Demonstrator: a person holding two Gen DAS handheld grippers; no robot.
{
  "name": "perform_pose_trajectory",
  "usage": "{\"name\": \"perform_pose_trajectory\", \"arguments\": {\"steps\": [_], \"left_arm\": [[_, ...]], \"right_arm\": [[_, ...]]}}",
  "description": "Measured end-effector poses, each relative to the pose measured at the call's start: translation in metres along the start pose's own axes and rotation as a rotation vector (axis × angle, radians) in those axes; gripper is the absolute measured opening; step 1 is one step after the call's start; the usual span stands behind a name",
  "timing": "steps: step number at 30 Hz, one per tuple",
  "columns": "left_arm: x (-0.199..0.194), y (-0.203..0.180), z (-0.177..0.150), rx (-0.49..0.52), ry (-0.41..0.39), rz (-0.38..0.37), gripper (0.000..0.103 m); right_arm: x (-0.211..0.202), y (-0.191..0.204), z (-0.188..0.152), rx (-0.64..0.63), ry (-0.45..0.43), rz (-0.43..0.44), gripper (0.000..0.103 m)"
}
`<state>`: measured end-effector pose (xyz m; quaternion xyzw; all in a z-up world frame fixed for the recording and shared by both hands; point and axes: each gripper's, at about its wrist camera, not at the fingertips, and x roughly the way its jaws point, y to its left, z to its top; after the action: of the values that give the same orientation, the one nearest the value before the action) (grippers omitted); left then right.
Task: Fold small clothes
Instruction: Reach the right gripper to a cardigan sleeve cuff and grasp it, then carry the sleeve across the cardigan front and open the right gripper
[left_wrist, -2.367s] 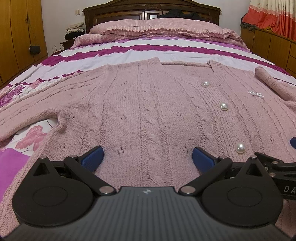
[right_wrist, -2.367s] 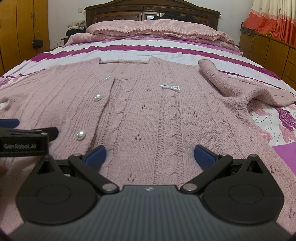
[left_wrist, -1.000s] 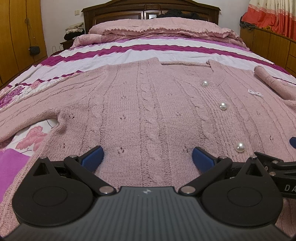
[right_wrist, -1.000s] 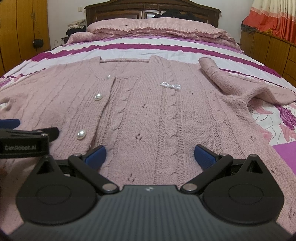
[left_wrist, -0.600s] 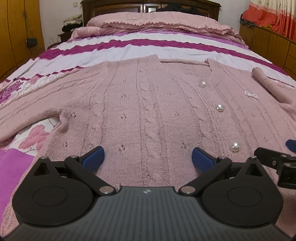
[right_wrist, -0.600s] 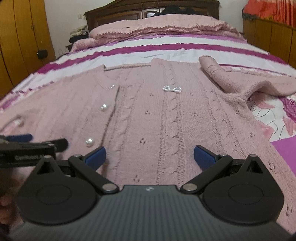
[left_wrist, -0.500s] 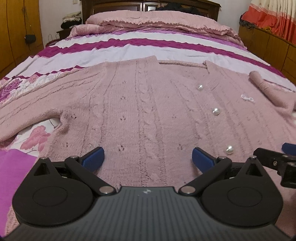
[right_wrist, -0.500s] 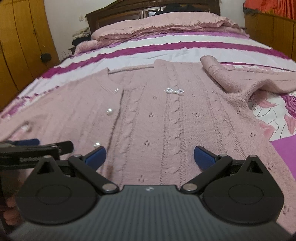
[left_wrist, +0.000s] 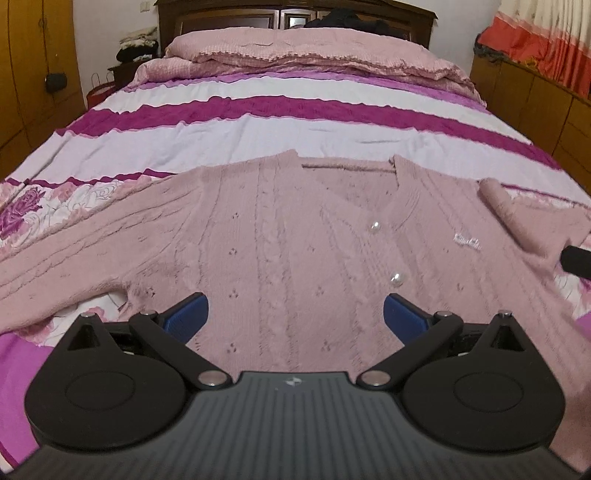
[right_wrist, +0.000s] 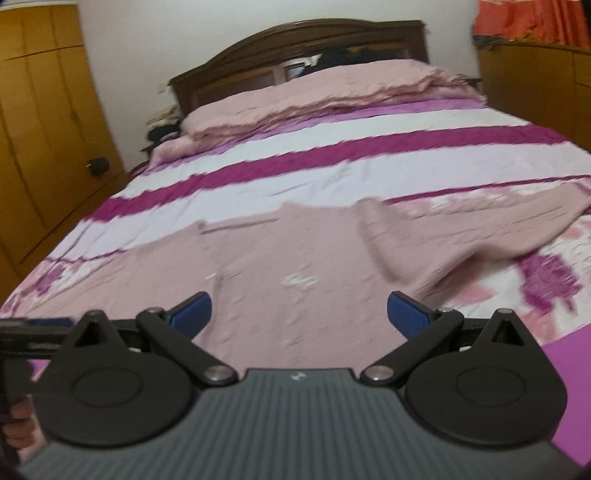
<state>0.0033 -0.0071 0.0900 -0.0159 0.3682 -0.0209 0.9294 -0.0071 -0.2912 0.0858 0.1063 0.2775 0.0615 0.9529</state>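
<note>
Pink cardigan (left_wrist: 280, 236) lies flat, blurred in right view; both grippers' jaws spread apart, empty.

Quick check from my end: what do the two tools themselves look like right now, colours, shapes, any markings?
Both match: the left tool and right tool each have two blue finger pads on black linkage arms with silver pivot pins, two round black discs, and a ribbed dark grey body bearing a small pale logo. No cables or sleeves show.
</note>
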Motion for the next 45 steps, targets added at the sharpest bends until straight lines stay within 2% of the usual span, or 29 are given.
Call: {"name": "perform_pose_trajectory", "arguments": {"steps": [6, 16, 22, 30, 32, 34, 35, 36, 37, 38, 40, 45], "left_arm": [[0.005, -0.005, 0.011, -0.016, -0.001, 0.048, 0.103], [0.025, -0.009, 0.014, 0.008, 0.039, 0.089, 0.103], [0.040, -0.008, 0.015, 0.007, 0.069, 0.109, 0.103], [0.047, -0.013, 0.016, 0.044, 0.065, 0.139, 0.103], [0.050, -0.012, 0.016, 0.044, 0.072, 0.143, 0.103], [0.053, -0.011, 0.015, 0.043, 0.080, 0.146, 0.103], [0.054, -0.010, 0.015, 0.043, 0.082, 0.147, 0.103], [0.055, -0.010, 0.015, 0.044, 0.084, 0.148, 0.103], [0.055, -0.010, 0.015, 0.045, 0.084, 0.148, 0.103], [0.056, -0.010, 0.014, 0.047, 0.084, 0.149, 0.103], [0.055, -0.009, 0.014, 0.051, 0.084, 0.151, 0.103], [0.051, -0.007, 0.015, 0.046, 0.073, 0.149, 0.103]], "right_arm": [[0.013, -0.070, 0.019, 0.047, -0.025, -0.078, 0.103], [0.045, -0.187, 0.022, 0.291, -0.007, -0.246, 0.103], [0.074, -0.226, 0.022, 0.395, 0.000, -0.292, 0.103], [0.104, -0.252, 0.034, 0.403, -0.068, -0.290, 0.103], [0.108, -0.255, 0.037, 0.408, -0.090, -0.277, 0.097], [0.111, -0.259, 0.039, 0.412, -0.097, -0.277, 0.074], [0.113, -0.262, 0.040, 0.419, -0.099, -0.286, 0.068], [0.113, -0.263, 0.040, 0.424, -0.102, -0.286, 0.050], [0.112, -0.266, 0.041, 0.429, -0.102, -0.282, 0.025], [0.111, -0.268, 0.041, 0.439, -0.101, -0.278, 0.015], [0.104, -0.270, 0.042, 0.469, -0.128, -0.239, 0.010], [0.069, -0.254, 0.059, 0.442, -0.224, -0.157, 0.010]]}}
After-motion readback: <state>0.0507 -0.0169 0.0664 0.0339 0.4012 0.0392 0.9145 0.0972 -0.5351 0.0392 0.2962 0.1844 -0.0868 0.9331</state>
